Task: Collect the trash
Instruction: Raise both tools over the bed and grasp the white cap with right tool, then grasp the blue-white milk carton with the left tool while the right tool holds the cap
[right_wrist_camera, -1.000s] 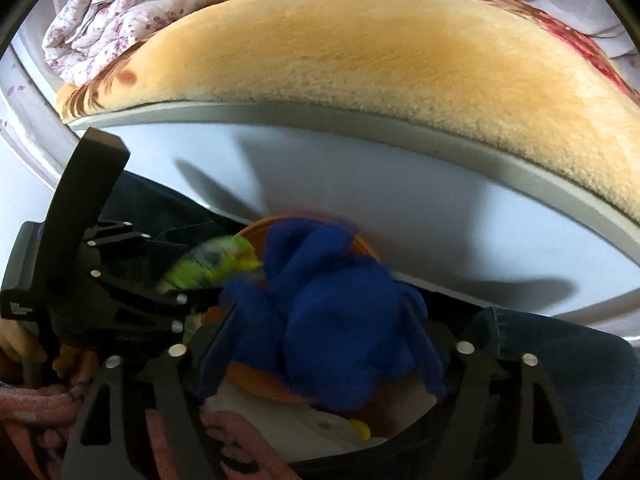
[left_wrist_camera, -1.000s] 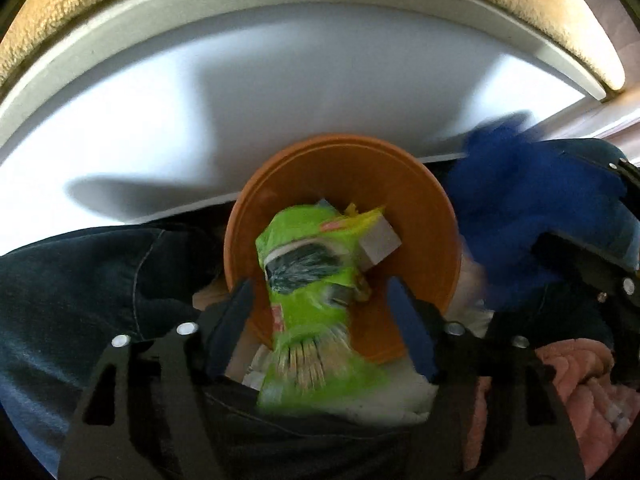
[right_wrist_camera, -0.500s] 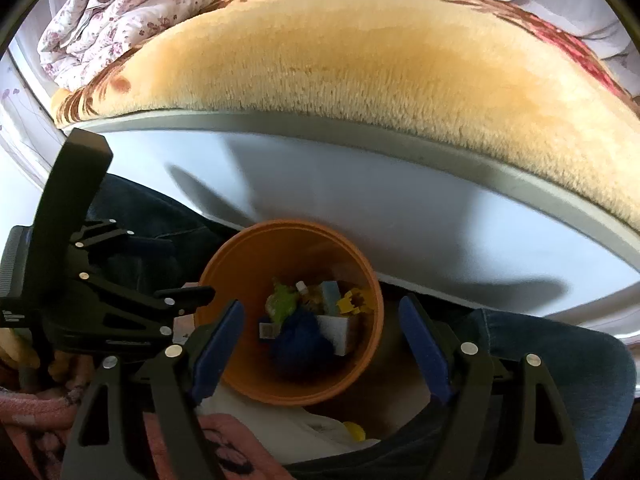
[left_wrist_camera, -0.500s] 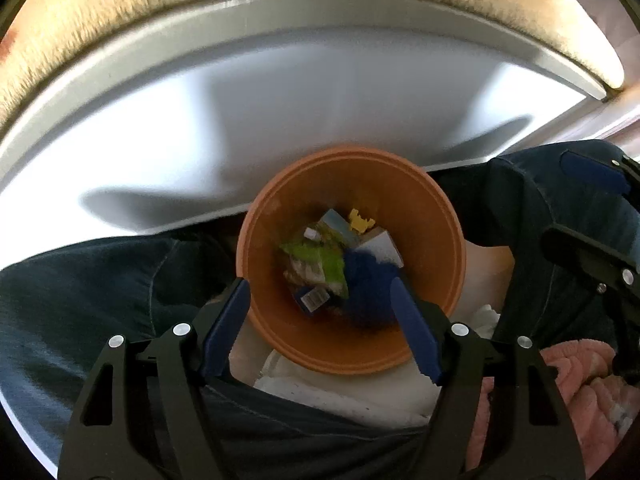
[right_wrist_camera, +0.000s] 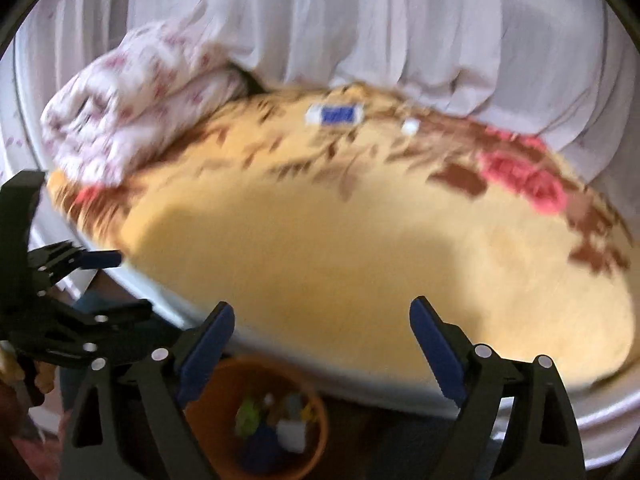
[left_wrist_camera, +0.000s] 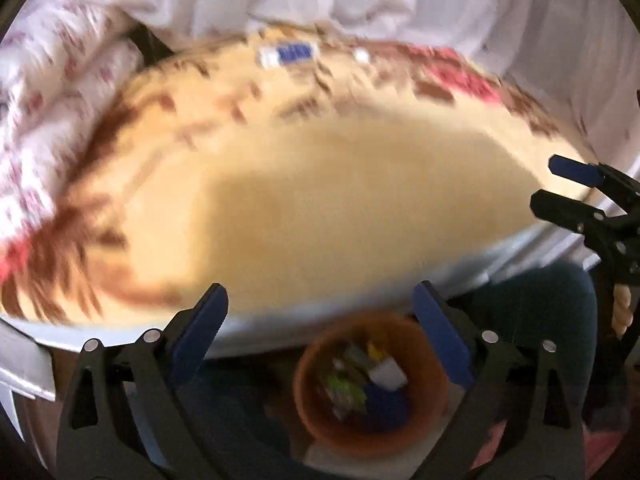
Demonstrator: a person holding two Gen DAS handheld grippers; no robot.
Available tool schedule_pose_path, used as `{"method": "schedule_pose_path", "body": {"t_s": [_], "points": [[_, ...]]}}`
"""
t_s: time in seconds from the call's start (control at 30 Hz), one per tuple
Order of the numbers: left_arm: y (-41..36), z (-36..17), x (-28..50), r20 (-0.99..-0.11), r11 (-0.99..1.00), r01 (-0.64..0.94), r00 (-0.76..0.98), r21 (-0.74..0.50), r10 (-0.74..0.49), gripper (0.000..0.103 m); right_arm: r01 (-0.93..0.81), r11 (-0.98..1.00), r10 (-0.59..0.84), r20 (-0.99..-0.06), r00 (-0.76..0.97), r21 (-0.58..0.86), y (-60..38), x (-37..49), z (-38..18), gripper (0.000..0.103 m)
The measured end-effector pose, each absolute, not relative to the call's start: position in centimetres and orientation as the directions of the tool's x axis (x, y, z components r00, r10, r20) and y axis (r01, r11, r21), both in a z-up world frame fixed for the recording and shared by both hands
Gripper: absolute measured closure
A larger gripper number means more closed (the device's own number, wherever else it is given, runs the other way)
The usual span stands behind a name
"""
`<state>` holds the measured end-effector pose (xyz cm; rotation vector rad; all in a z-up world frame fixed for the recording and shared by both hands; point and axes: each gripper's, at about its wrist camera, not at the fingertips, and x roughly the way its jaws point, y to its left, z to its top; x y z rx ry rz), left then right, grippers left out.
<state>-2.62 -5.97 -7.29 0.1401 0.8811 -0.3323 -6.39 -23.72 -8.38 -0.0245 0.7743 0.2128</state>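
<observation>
**Both grippers empty and spread above the bin**

Your left gripper (left_wrist_camera: 320, 316) stands with its blue pads (left_wrist_camera: 202, 326) spread wide and nothing between them; its jaws have just been opening further, and only the blurred bed edge and the bin show through the gap; your right gripper (right_wrist_camera: 322, 324) is the same, blue pads (right_wrist_camera: 434, 344) wide apart, jaws just opened further, nothing pinched.

The orange bin (left_wrist_camera: 320, 420) sits low in both views, below the fingers and between your denim-clad legs (left_wrist_camera: 552, 304); inside it lie the green wrapper (left_wrist_camera: 340, 390), a dark blue crumpled piece (left_wrist_camera: 384, 404), a white scrap (left_wrist_camera: 386, 372) and a small yellow bit (left_wrist_camera: 374, 350); in the right view the same bin (right_wrist_camera: 200, 416) shows just under the left finger, with the same litter blurred inside.

Ahead of you the yellow plush blanket (right_wrist_camera: 360, 256) with its brown and red flower pattern covers the bed; on its far side, well apart from the bin, lie a white-and-blue packet (right_wrist_camera: 334, 115) and, near it to the right, a small white scrap (right_wrist_camera: 409, 126); a folded floral quilt (right_wrist_camera: 132, 100) rests at the far left corner, and a white curtain (right_wrist_camera: 360, 20) hangs behind.

Each gripper shows at the edge of the other's view; both pictures are blurred.
</observation>
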Motion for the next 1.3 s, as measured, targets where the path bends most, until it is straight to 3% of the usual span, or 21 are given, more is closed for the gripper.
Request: {"method": "schedule_pose_path", "body": {"t_s": [0.37, 0.6, 0.73, 0.97, 1.13, 1.2, 1.3], "points": [[-5.6, -2.8, 8.2, -0.73, 0.956, 0.293, 0.648, -0.024, -0.217, 0.012, -0.107, 0.994, 0.102, -0.633, 0.767, 0.03, -26.4, 9.2, -5.2, 0.015], [-6.0, -2.5, 15.1, -0.73, 0.96, 0.28, 0.65, -0.024, -0.209, 0.012, -0.056, 0.998, 0.042, -0.686, 0.726, 0.002, -27.4, 22.7, -7.6, 0.016], [-6.2, -3.0, 19.5, -0.738, 0.964, 0.264, 0.647, -0.016, -0.19, 0.012, -0.042, 0.999, 0.028, -0.721, 0.692, -0.002, -27.8, 28.9, -10.0, 0.021], [-6.8, -3.5, 25.0, -0.744, 0.965, 0.261, 0.641, -0.021, -0.189, 0.012, -0.034, 0.999, -0.002, -0.753, 0.658, -0.032, -27.7, 34.9, -12.6, 0.028], [-7.5, -3.9, 27.7, -0.748, 0.963, 0.27, 0.635, -0.022, -0.195, 0.012, -0.04, 0.999, 0.008, -0.783, 0.622, -0.022, -27.8, 36.8, -14.1, 0.047], [-7.7, -4.2, 28.6, -0.75, 0.962, 0.271, 0.633, -0.019, -0.193, 0.012, -0.042, 0.999, 0.023, -0.793, 0.609, -0.003, -28.1, 37.1, -14.6, 0.069], [-8.1, -4.5, 29.7, -0.755, 0.959, 0.282, 0.625, -0.016, -0.197, 0.012, -0.035, 0.999, 0.04, -0.793, 0.608, 0.024, -28.4, 36.9, -14.7, 0.071]]}}
